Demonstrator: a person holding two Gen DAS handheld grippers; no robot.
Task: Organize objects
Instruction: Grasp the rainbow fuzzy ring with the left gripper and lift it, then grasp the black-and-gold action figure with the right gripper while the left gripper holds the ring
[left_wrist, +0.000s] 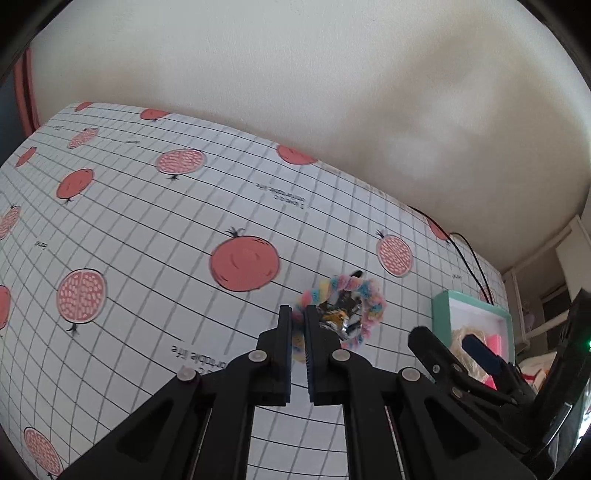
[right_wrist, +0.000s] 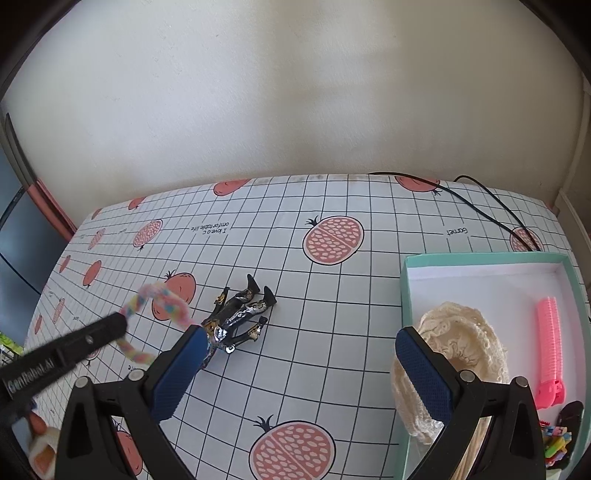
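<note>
Scrunchie: a fluffy pastel loop (left_wrist: 347, 310), pinched at its near edge between the narrowed jaws of the left gripper (left_wrist: 299, 328) and lifted off the table, as the right wrist view shows it hanging in the air.
Left jaws: nearly closed, clamped on the loop's fabric; only a thin strip is caught, so the hold looks light.
Right gripper (right_wrist: 303, 373): jaws spread wide and holding nothing, hovering low between the figure and the box.
Toy figure: a small dark and metallic doll (right_wrist: 240, 317) lying flat on the tablecloth (right_wrist: 332, 369), at about 10 o'clock from the right gripper, just past its left pad.
Box: a shallow mint-edged tray (right_wrist: 404, 295) at 3 o'clock in the right wrist view, holding a cream knitted piece (right_wrist: 465, 343), a pink comb (right_wrist: 550, 350) and small items in its near corner.
Step in hand, as a judgement: carrying the scrunchie toward the box.
Doing it well: keep the squeeze firm, since soft fabric can slip; travel level, clear the box wall, and release over the bare white floor at the far end.
Risk: the dangling loop may brush the figure or snag the right gripper, so keep that one aside.
</note>
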